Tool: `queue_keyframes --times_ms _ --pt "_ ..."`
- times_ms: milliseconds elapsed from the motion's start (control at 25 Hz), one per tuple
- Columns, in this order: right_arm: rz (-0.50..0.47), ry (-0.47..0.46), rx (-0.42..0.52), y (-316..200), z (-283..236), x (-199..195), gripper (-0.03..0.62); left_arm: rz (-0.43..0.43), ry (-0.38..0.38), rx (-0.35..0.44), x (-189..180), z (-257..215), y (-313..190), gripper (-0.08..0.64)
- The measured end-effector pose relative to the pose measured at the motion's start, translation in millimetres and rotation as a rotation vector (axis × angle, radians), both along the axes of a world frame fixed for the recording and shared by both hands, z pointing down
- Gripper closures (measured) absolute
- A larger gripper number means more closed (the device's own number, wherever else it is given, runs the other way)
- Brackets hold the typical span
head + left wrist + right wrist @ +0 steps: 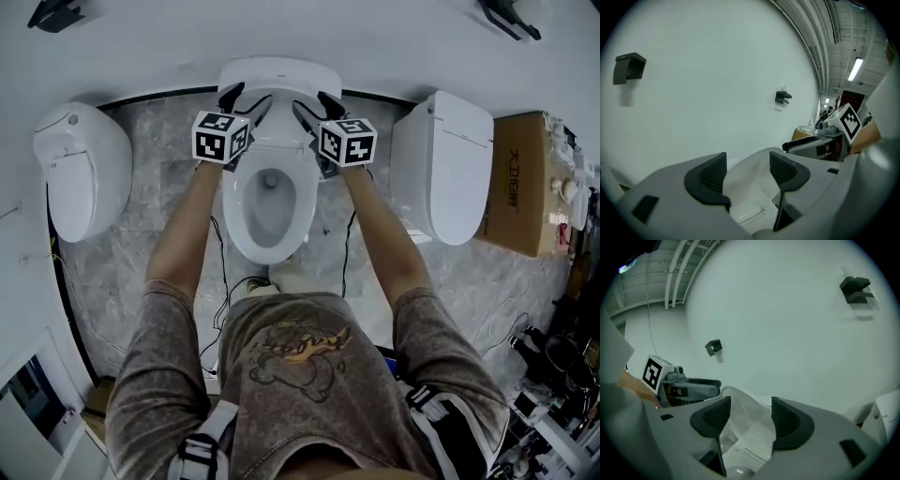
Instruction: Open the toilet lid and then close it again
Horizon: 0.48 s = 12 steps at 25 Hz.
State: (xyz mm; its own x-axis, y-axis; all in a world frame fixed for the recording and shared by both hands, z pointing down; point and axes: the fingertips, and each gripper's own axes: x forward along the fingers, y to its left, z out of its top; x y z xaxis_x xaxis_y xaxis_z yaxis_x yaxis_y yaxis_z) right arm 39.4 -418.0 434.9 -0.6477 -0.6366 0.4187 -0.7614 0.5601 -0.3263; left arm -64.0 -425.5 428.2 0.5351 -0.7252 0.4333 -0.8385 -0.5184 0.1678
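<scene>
I count three toilets: middle toilet [236,211] with its lid [278,75] raised against the wall, left toilet [80,169] and right toilet [450,164] shut. Two grippers: left gripper [248,98] and right gripper [314,103], both spread wide, gripping nothing, flanking the lid. Contact with the lid unclear. One cardboard box [520,183]; clutter below it unreadable.

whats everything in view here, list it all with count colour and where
middle toilet: 1, white, centre against the wall, lid up
left toilet: 1, white, left, lid shut
right toilet: 1, white, right, lid shut
cardboard box: 1, brown, far right
wall brackets: 2, black, high on the wall
cables: a few, black, on the floor
arms: 2, bare, reaching forward
left gripper: 1, grey, jaws open, at the toilet's back left
right gripper: 1, grey, jaws open, back right
</scene>
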Motion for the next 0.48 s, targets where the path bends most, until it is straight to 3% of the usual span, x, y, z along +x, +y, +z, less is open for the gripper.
queue_keyframes --times_ms 480 --pt "-0.007 0.043 -0.004 -41 21 3 0.324 -0.014 -0.016 -0.027 -2 26 -45 0.281"
